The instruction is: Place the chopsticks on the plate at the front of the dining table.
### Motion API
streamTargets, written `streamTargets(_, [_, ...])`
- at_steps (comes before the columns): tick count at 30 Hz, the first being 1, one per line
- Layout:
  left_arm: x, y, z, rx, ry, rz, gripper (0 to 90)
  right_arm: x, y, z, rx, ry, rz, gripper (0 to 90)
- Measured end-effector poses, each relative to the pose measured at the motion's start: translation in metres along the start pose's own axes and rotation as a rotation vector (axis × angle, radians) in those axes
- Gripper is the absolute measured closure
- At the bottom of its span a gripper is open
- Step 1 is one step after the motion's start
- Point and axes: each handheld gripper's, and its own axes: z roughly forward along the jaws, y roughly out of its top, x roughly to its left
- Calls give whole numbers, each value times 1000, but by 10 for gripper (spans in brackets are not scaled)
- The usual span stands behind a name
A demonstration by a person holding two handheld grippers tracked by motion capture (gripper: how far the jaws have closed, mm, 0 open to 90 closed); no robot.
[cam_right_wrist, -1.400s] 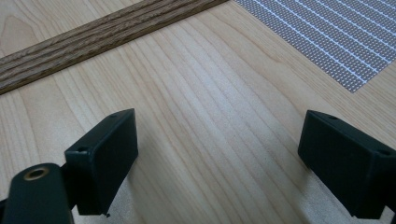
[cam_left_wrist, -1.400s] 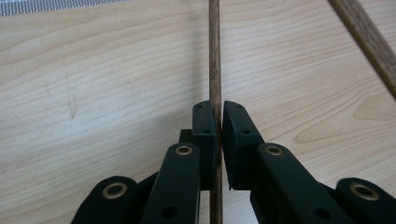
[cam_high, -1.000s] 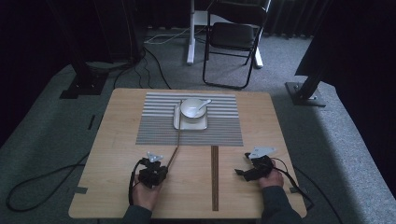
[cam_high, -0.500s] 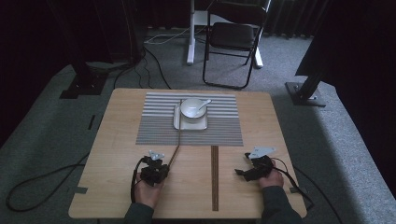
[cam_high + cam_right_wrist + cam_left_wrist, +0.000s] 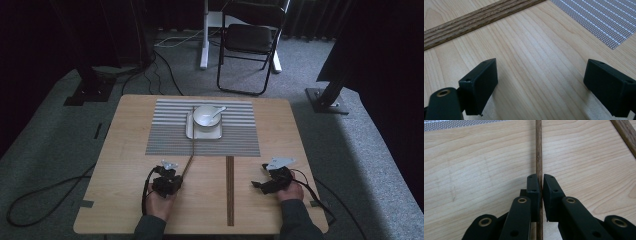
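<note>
Now left claw (image 5: 541, 187) pinches thin stick (image 5: 538, 150).

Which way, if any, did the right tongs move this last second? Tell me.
No, the open right tongs lie just as far right of the dark wooden inlay strip as before; no shift.

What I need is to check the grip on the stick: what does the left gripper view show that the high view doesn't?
Left gripper view: the left claw with its jaws pressed against both sides of the thin stick.
High view: the stick's far end lying beside the plate that carries the bowl and spoon, and the right claw off to the side.
Shared: the stick, the dark strip, the striped mat and the table.
</note>
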Motion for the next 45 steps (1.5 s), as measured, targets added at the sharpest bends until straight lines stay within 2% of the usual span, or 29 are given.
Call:
streamTargets(9, [9, 4, -2, -19, 10, -29, 838, 0, 0, 0, 0, 0, 0, 115])
streamTargets(24, [14, 13, -1, -41, 11, -62, 838, 0, 0, 0, 0, 0, 0, 115])
streamTargets(29, [15, 17, -1, -49, -5, -70, 838, 0, 0, 0, 0, 0, 0, 115])
streamTargets(45, [19, 32, 4, -68, -3, -83, 838, 0, 0, 0, 1, 0, 0, 116])
